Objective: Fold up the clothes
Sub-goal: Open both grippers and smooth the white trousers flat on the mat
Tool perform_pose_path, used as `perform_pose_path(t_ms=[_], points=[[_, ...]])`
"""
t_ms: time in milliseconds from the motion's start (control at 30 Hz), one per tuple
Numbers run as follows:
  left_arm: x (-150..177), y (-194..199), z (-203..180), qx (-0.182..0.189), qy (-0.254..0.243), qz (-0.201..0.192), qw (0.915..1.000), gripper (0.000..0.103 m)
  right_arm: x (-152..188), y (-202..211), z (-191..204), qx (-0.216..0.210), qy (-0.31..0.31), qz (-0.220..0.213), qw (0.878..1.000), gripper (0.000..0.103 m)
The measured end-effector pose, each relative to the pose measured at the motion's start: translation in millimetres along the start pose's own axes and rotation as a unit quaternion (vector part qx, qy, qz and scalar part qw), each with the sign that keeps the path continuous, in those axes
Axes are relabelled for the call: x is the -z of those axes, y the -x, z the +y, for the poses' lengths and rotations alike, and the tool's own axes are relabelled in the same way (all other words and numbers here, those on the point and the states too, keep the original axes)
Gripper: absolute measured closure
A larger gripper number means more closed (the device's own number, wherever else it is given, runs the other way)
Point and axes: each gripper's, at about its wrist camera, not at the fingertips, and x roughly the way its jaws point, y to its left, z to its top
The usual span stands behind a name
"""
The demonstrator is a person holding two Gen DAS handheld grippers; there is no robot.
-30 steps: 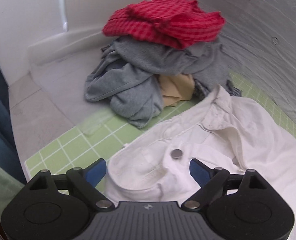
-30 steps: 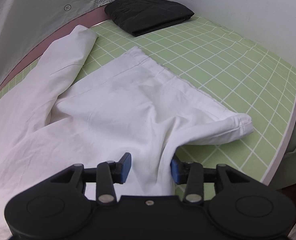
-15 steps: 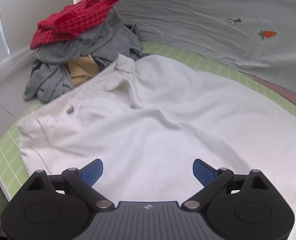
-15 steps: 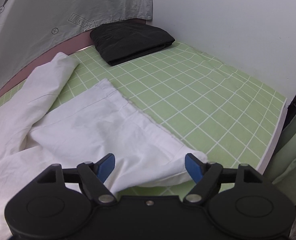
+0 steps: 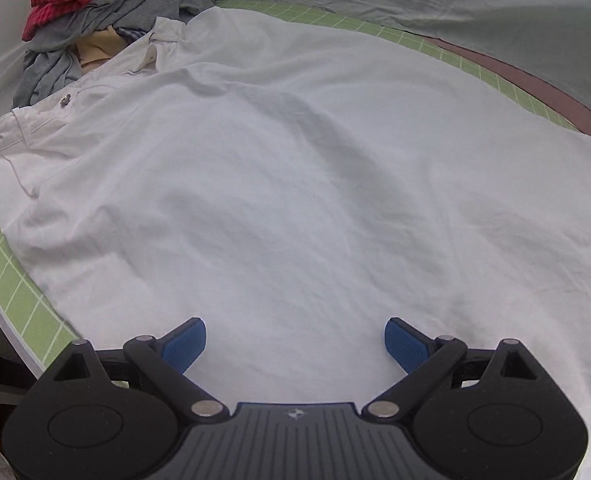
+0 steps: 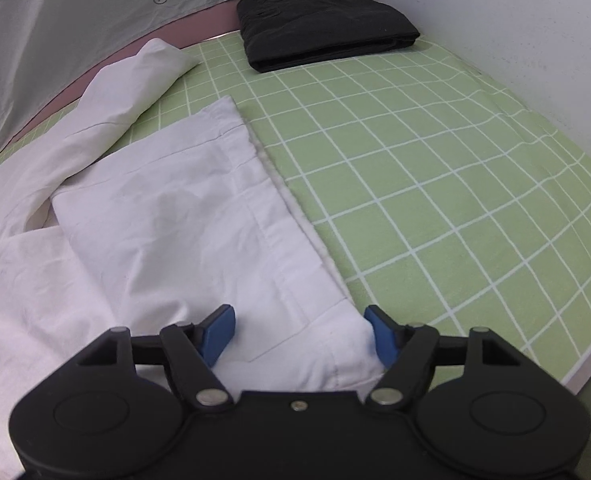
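Left gripper (image 5: 294, 343) shifted legward; white trousers (image 5: 295, 184) lie lengthwise, waistband toward laundry pile (image 5: 107, 12).

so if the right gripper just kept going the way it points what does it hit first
Most likely the hem end of the white trousers: that leg's corner already lies between the right gripper fingers, which have just been closing and do not press it yet. Under it lies the green checked mat.

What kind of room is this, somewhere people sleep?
Probably a bedroom: a bed-like surface under a green checked sheet, white trousers spread out, a heap of unfolded clothes, and a folded black garment beside the wall.
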Motion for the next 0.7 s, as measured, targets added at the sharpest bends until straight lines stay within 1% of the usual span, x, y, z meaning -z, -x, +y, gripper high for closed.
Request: perform_pose_path(t_ms=[67, 133, 167, 200, 233, 267, 300, 367, 400, 433, 467, 500, 533, 567, 600, 667, 700], points=[[2.7, -2.6, 1.4, -0.007, -0.003, 0.003, 1.0000, 0.007, 1.1, 4.2, -0.3, -0.014, 0.028, -0.003, 1.000, 0.074], [4.3, -5.1, 5.0, -0.026, -0.007, 0.005, 0.9996, 0.007, 1.0, 11.4, -0.9, 0.011, 0.076, -0.018, 0.997, 0.082], [4.8, -4.6, 10.0, -0.032, -0.005, 0.003, 0.9995, 0.007, 0.8, 15.3, -1.3, 0.027, 0.101, -0.026, 0.994, 0.094], [5.6, -3.0, 16.5, -0.033, 0.002, 0.000, 0.9994, 0.007, 1.1, 19.1, -4.0, 0.064, 0.133, -0.041, 0.988, 0.094], [6.0, -1.8, 24.0, -0.034, 0.011, -0.003, 0.9994, 0.007, -0.6, 20.3, -12.3, 0.078, 0.135, -0.042, 0.987, 0.094], [6.7, -0.8, 32.7, -0.036, 0.021, -0.006, 0.9991, 0.007, -3.3, 20.4, -22.5, 0.077, 0.123, -0.037, 0.989, 0.094], [7.2, -0.6, 41.7, -0.042, 0.031, -0.006, 0.9986, 0.007, -5.9, 19.4, -32.7, 0.071, 0.097, -0.031, 0.992, 0.094], [8.5, 1.5, 60.8, -0.057, 0.054, -0.008, 0.9969, 0.007, -6.1, 17.7, -38.9, 0.061, 0.075, -0.025, 0.995, 0.093], [9.1, 2.9, 71.1, -0.060, 0.066, -0.009, 0.9960, 0.007, -4.7, 18.0, -36.7, 0.063, 0.075, -0.024, 0.995, 0.092], [9.6, 4.2, 81.5, -0.063, 0.078, -0.010, 0.9949, 0.007, -2.5, 18.7, -31.7, 0.071, 0.079, -0.024, 0.994, 0.089], [9.6, 5.1, 92.3, -0.066, 0.088, -0.010, 0.9938, 0.007, -0.7, 18.9, -27.3, 0.082, 0.082, -0.024, 0.993, 0.075], [8.5, 5.9, 101.4, -0.070, 0.097, -0.011, 0.9928, 0.007, 0.9, 18.6, -24.1, 0.092, 0.081, -0.023, 0.992, 0.065], [7.4, 6.8, 110.6, -0.074, 0.105, -0.012, 0.9917, 0.007, 2.6, 18.3, -22.4, 0.095, 0.073, -0.024, 0.993, 0.047], [6.4, 7.8, 119.9, -0.078, 0.111, -0.014, 0.9906, 0.007, 4.3, 18.2, -21.4, 0.095, 0.063, -0.027, 0.993, 0.036], [5.2, 8.3, 127.8, -0.081, 0.117, -0.016, 0.9897, 0.007, 8.0, 18.8, -20.4, 0.090, 0.048, -0.027, 0.994, 0.034], [0.7, 8.0, 148.0, -0.085, 0.134, -0.020, 0.9871, 0.007, 13.7, 19.7, -16.1, 0.088, 0.026, -0.023, 0.996, 0.023], [-1.7, 7.3, 157.9, -0.087, 0.143, -0.022, 0.9856, 0.007, 15.9, 20.7, -12.8, 0.092, 0.020, -0.024, 0.995, 0.022]])
